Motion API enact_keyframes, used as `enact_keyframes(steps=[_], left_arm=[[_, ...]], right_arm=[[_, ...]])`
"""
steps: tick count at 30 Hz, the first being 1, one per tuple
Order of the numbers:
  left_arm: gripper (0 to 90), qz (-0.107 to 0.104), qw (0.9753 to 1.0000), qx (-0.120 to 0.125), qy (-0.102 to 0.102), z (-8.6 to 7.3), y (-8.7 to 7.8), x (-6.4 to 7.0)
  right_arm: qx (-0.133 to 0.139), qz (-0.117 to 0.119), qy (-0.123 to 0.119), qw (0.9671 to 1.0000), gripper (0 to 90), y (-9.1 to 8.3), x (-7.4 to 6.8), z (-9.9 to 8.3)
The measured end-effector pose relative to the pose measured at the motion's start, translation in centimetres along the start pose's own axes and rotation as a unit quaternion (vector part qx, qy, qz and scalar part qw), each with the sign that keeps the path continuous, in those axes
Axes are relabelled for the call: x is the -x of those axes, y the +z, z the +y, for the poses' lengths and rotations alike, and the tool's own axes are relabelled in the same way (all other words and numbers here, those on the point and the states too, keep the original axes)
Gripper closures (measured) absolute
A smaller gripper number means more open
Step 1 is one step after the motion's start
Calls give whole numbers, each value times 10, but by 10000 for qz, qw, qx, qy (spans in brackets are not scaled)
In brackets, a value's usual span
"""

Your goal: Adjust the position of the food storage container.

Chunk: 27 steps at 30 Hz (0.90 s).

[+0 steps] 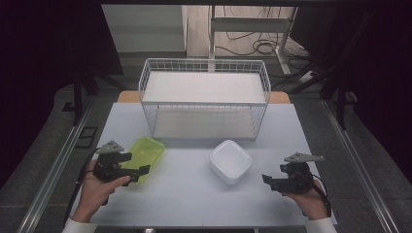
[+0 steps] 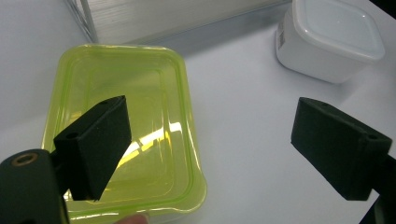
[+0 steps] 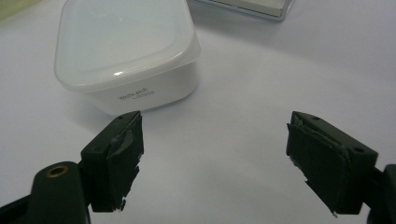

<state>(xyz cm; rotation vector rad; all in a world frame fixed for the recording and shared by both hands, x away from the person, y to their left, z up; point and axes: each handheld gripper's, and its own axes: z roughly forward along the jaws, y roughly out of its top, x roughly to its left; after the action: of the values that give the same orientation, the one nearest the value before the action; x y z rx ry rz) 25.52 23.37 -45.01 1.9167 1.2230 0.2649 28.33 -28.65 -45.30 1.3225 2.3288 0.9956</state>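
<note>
In the left gripper view the green tub (image 2: 140, 116) runs off the bottom edge, and one jaw of the left tongs (image 2: 212, 144) covers part of its near side. The white box (image 2: 329, 39) beyond the tub is cut by the top edge, and the label on its side is too small to read. In the right gripper view the box (image 3: 126, 56) is clipped at the top, and the print on its wall is too blurred to read. From above, the left tongs (image 1: 138, 171) hide the tub's (image 1: 145, 148) near corner.
</note>
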Motion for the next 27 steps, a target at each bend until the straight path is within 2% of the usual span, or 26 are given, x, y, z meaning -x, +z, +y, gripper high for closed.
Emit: enact_keyframes(steps=[3, 4, 5, 9, 14, 21, 27], left_arm=[[125, 36, 10000, -9, 21, 0, -1, -1], [139, 107, 9998, -73, 143, -1, -2, -1], [144, 132, 9997, -87, 180, -2, -3, -1], [210, 190, 9996, -46, 204, -2, -9, -5], [230, 293, 9994, -16, 162, 2, -15, -12], [237, 444, 9986, -252, 165, 20, -8, -26], [400, 544, 9974, -443, 185, 39, -4, -42]], right_arm=[[26, 18, 13, 10000, 190, -2, 1, 2], [77, 53, 77, 9999, 190, -3, 2, 3], [110, 54, 83, 9999, 190, -3, 3, 4], [131, 50, 110, 9998, 191, -4, 4, 5], [154, 106, 14, 9998, 191, -6, 2, 5], [80, 178, -57, 9998, 190, -4, 1, 4], [-11, 182, -137, 9997, 189, -3, 2, 2]])
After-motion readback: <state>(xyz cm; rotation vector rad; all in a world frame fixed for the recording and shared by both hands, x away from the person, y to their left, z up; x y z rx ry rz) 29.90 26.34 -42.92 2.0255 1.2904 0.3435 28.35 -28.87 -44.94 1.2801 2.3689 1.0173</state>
